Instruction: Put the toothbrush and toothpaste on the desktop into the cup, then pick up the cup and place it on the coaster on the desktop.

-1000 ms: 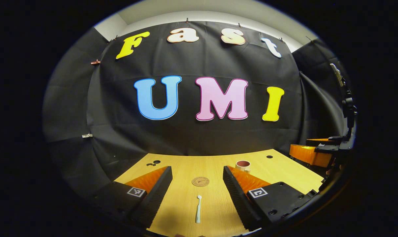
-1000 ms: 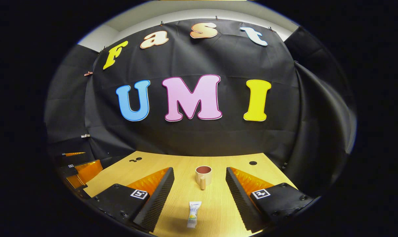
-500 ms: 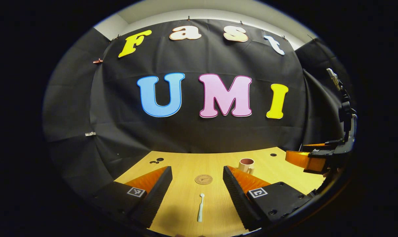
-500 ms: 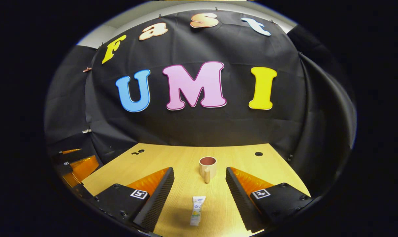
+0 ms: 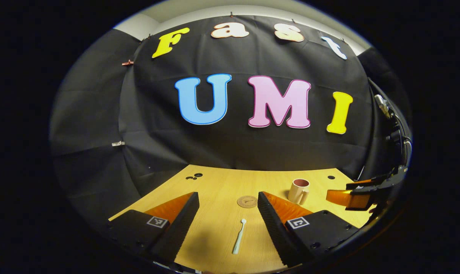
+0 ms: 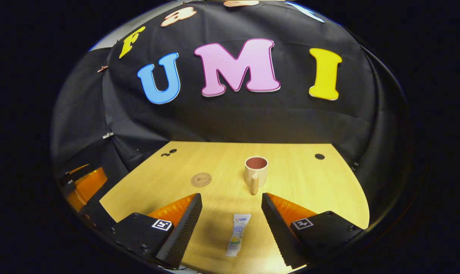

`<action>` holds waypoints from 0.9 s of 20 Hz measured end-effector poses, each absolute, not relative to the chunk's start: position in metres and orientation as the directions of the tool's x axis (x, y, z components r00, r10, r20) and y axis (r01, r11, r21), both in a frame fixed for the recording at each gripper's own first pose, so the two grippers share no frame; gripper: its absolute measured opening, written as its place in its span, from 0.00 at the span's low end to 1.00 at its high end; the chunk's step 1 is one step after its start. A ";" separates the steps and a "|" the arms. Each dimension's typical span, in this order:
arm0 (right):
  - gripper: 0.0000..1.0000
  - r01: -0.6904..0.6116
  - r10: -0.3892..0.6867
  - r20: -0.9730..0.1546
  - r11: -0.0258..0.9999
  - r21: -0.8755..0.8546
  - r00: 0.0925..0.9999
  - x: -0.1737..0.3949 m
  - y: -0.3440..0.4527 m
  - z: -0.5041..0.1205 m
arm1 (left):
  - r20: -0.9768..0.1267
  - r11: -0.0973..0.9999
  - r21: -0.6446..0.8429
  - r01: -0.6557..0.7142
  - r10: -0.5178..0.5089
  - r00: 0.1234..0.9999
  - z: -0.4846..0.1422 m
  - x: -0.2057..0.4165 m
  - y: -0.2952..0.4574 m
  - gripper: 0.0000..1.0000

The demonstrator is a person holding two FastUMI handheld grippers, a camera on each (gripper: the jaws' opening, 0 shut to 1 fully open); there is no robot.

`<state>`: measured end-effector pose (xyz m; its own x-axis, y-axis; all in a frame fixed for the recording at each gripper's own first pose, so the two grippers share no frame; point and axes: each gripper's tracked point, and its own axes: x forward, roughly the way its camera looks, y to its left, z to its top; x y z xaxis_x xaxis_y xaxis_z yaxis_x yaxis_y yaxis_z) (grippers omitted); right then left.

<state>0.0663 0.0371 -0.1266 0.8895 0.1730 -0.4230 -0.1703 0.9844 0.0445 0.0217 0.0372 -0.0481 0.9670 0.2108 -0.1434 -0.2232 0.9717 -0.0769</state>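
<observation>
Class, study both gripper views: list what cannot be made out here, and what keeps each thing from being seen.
1. Printing on the toothpaste, right gripper view: too small.
2. Emblem on the coaster, left gripper view: too small.
3. Bottom of the cup, right gripper view: hidden by its wall and shadowed.
4. Toothbrush bristles, left gripper view: too small to tell which way they face.

I'm working in a recording booth, not a home: black cloth wall [image 6: 253,121] from nine to three o'clock, bare wooden bench [image 6: 310,182] with drilled holes [image 6: 320,156] below.
</observation>
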 end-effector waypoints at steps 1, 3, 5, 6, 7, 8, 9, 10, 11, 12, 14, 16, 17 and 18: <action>0.97 -0.175 0.177 -0.456 0.983 0.046 0.872 0.068 0.037 -0.137 | -0.156 0.967 -0.085 -0.242 0.227 0.961 -0.052 0.022 0.040 0.98; 0.97 -0.179 0.182 -0.505 0.982 0.056 0.843 0.073 0.037 -0.154 | -0.178 0.957 -0.093 -0.275 0.256 0.950 -0.059 0.023 0.045 0.98; 0.98 -0.190 0.178 -0.558 0.981 0.038 0.811 0.080 0.037 -0.173 | -0.198 0.949 -0.084 -0.304 0.283 0.939 -0.065 0.023 0.049 0.98; 0.98 -0.194 0.180 -0.587 0.980 0.039 0.789 0.081 0.037 -0.184 | -0.205 0.945 -0.073 -0.318 0.298 0.932 -0.067 0.022 0.051 0.98; 0.98 -0.196 0.181 -0.619 0.980 0.044 0.764 0.081 0.036 -0.198 | -0.213 0.941 -0.062 -0.332 0.313 0.926 -0.070 0.021 0.053 0.98; 0.99 -0.194 0.180 -0.651 0.980 0.052 0.738 0.079 0.036 -0.210 | -0.226 0.938 -0.056 -0.342 0.322 0.919 -0.073 0.020 0.054 0.98; 0.99 -0.190 0.176 -0.679 0.980 0.055 0.713 0.077 0.036 -0.222 | -0.237 0.935 -0.055 -0.350 0.329 0.914 -0.076 0.018 0.055 0.98; 0.99 -0.190 0.173 -0.701 0.980 0.054 0.692 0.077 0.036 -0.233 | -0.248 0.931 -0.053 -0.361 0.338 0.908 -0.080 0.017 0.055 0.98; 0.99 -0.190 0.167 -0.723 0.980 0.051 0.671 0.076 0.035 -0.244 | -0.260 0.927 -0.048 -0.373 0.349 0.900 -0.083 0.015 0.057 0.98; 0.99 -0.196 0.164 -0.741 0.980 0.045 0.651 0.075 0.033 -0.253 | -0.273 0.922 -0.044 -0.384 0.358 0.893 -0.087 0.013 0.057 0.98; 0.99 -0.215 0.162 -0.766 0.976 0.032 0.622 0.075 0.036 -0.267 | -0.287 0.917 -0.035 -0.396 0.371 0.883 -0.092 0.012 0.057 0.98; 0.99 -0.227 0.161 -0.783 0.974 0.026 0.601 0.075 0.038 -0.277 | -0.295 0.914 -0.022 -0.406 0.382 0.875 -0.094 0.013 0.057 0.98; 0.99 -0.228 0.156 -0.790 0.973 0.021 0.593 0.076 0.038 -0.283 | -0.300 0.912 -0.018 -0.409 0.386 0.873 -0.094 0.013 0.057 0.98; 0.99 -0.230 0.148 -0.797 0.973 0.012 0.586 0.077 0.037 -0.288 | -0.301 0.911 -0.016 -0.411 0.388 0.871 -0.095 0.013 0.056 0.98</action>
